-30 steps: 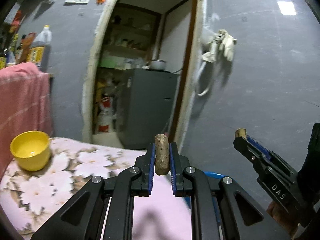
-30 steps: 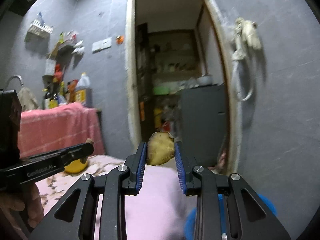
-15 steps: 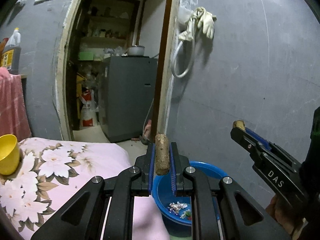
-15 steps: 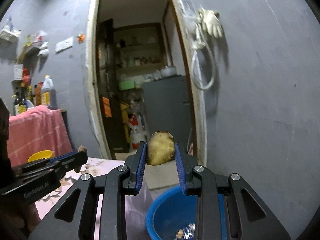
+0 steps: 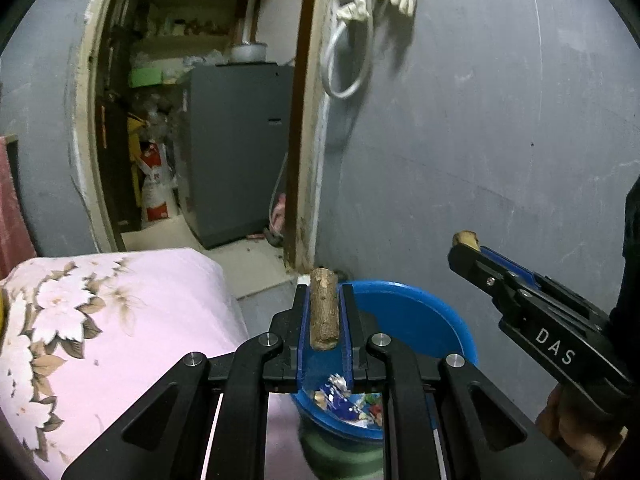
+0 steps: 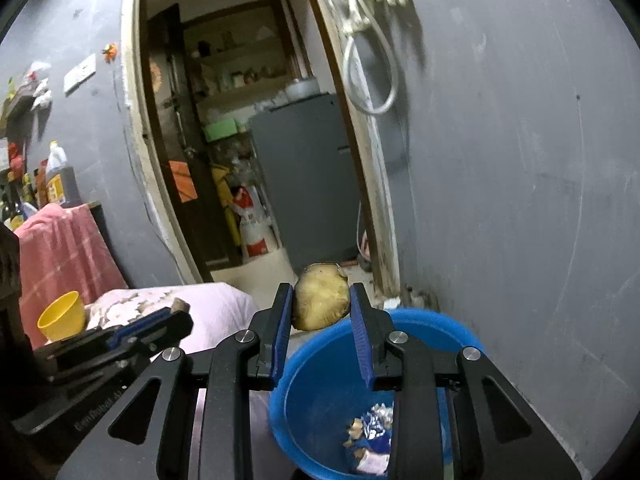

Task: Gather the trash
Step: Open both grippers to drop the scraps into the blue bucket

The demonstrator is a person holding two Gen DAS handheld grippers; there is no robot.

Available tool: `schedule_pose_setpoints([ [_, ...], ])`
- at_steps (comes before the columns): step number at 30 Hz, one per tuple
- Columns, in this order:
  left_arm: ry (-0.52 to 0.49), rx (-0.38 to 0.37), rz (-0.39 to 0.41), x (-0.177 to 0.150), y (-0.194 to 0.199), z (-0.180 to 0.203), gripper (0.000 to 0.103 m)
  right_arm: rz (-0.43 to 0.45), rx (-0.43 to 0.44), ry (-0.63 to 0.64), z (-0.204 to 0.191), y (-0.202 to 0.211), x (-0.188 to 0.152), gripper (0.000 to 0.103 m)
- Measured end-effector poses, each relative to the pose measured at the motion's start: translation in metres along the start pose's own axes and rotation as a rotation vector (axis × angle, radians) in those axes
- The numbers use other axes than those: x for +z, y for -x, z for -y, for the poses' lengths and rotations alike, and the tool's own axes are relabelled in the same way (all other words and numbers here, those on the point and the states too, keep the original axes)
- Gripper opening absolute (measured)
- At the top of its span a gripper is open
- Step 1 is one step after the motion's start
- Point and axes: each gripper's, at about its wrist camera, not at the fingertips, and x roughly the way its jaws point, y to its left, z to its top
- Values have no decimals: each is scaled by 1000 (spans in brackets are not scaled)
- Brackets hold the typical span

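Trash rides in both of my tools. My left hand-held gripper (image 5: 324,312) is clamped tight on a short brown stick (image 5: 324,312), which stands upright between the blue pads and pokes out past the fingertips. My right hand-held gripper (image 6: 322,312) has its jaws partly apart and pressed on a flat, yellowish-brown peel (image 6: 320,300) held on edge between the pads.

Both tools point slightly downward at a blue bucket (image 6: 304,392) that sits on the floor close to the grey wall (image 5: 500,140) and just beside the table. From the left view the stick lines up over the bucket's near rim; from the right view the peel hangs over the bucket's far rim. Crumpled wrappers (image 6: 372,428) already lie at the bottom of the bucket.

To my left, a pink flowered tablecloth (image 5: 120,312) covers the table, and a yellow cup (image 6: 62,316) stands on it. Beyond the bucket, an open doorway (image 6: 240,140) shows a grey fridge (image 5: 236,148).
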Motion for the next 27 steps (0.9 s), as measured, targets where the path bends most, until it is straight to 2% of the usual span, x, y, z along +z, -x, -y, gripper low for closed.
schedule_pose_setpoints([
  [10,-8,-38,-159,-15,-56,12,12,-129,-31,-80,28,-20,-9,28],
  [13,-10,-44,-204,-19,-69,8,22,-175,-42,-103,38,-27,-13,28],
  [16,-5,-44,-206,-22,-76,4,30,-194,-42,-124,43,-30,-14,31],
  [21,30,-36,-206,-24,-77,-3,32,-190,-43,-130,43,-28,-14,34],
  [23,46,-28,-195,-21,-73,-8,38,-192,-43,-124,42,-28,-14,35],
  [27,70,-12,-179,-18,-62,-16,40,-193,-41,-116,40,-29,-13,35],
])
